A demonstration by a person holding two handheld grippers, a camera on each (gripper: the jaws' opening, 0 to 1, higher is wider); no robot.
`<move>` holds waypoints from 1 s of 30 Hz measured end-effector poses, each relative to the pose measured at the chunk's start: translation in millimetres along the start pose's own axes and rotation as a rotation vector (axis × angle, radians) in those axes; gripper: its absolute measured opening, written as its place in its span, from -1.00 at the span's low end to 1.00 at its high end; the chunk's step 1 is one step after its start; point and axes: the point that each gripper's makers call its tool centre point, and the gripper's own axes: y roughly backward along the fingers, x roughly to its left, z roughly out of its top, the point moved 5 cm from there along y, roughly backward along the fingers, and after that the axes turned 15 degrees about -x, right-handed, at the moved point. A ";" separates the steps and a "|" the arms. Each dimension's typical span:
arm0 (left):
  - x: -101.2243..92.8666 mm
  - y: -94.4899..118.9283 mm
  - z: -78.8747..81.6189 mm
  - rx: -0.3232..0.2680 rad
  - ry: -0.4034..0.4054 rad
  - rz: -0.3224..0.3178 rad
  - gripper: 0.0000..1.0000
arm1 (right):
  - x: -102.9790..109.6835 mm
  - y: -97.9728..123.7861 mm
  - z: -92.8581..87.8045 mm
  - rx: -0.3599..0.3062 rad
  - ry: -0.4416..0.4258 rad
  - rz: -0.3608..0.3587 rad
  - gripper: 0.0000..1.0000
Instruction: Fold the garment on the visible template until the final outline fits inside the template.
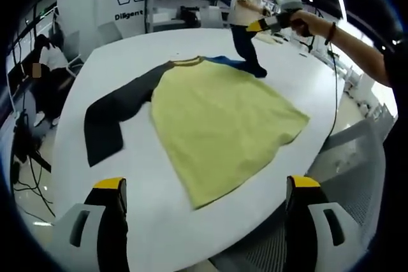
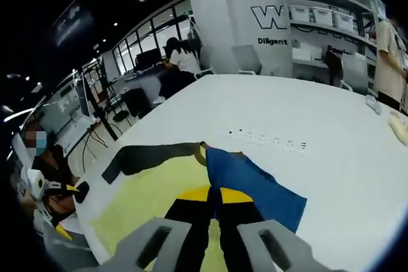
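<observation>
Garment point(image 1: 220, 119): yellow-bodied shirt lying flat on the white table point(image 1: 153, 221), ahead of the left gripper point(image 1: 204, 205); one dark sleeve point(image 1: 111, 116) stretched outward, a blue sleeve point(image 2: 255, 186) folded across.
Left gripper: jaws wide apart, holding nothing, above the near table edge.
Right gripper point(image 2: 213, 205): jaws closed together at the blue sleeve; grip on cloth unclear.
Texture: soft, smooth fabric, few wrinkles.
Room: broad bare tabletop beyond the collar.

The yellow shirt point(image 1: 223, 125) lies flat on the white table point(image 1: 159, 221), 1 dark sleeve point(image 1: 111, 116) spread out; the left gripper point(image 1: 207, 189) hovers with jaws apart.
</observation>
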 end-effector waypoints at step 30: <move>0.3 3.7 -1.4 0.002 -0.038 -0.007 0.98 | 102.2 -84.0 -2.2 0.085 0.124 0.112 -1.00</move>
